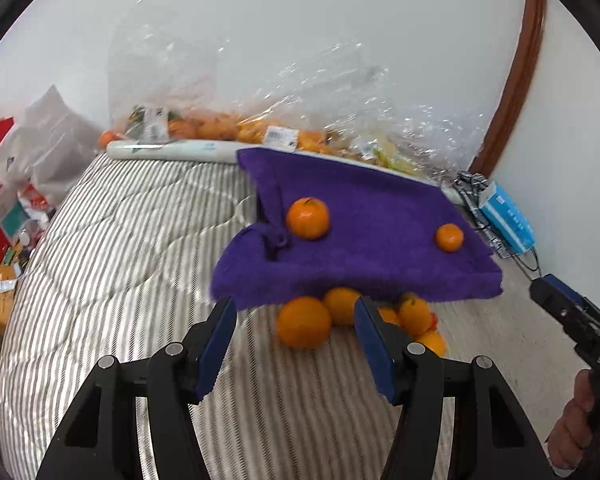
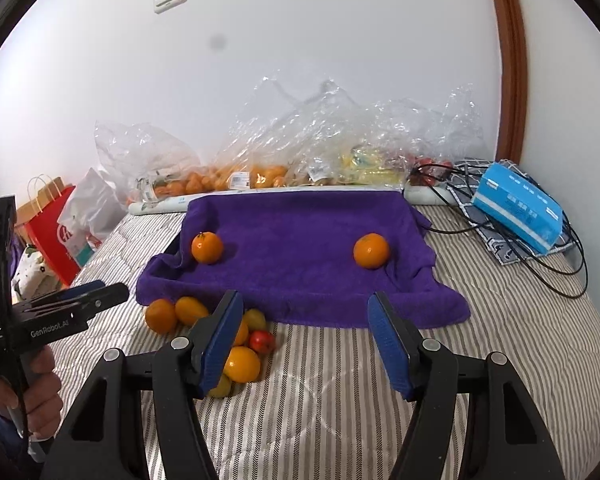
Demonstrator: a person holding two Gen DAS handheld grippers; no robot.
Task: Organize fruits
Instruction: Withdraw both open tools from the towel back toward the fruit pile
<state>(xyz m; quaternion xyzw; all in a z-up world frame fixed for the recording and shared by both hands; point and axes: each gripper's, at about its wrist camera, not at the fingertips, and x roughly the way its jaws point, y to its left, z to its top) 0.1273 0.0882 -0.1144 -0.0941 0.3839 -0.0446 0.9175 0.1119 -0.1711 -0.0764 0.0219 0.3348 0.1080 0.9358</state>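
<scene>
Towel's front edge (image 2: 300, 316) — fruit pile (image 2: 242, 364) seemingly touching

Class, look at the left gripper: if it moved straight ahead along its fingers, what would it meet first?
Probably the nearest orange in the pile, centred between the open left gripper fingers; depth is uncertain.

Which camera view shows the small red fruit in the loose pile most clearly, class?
The right wrist view: the red fruit lies unobstructed among the pile in front of the purple towel. In the left wrist view only a red sliver shows behind an orange.
</scene>
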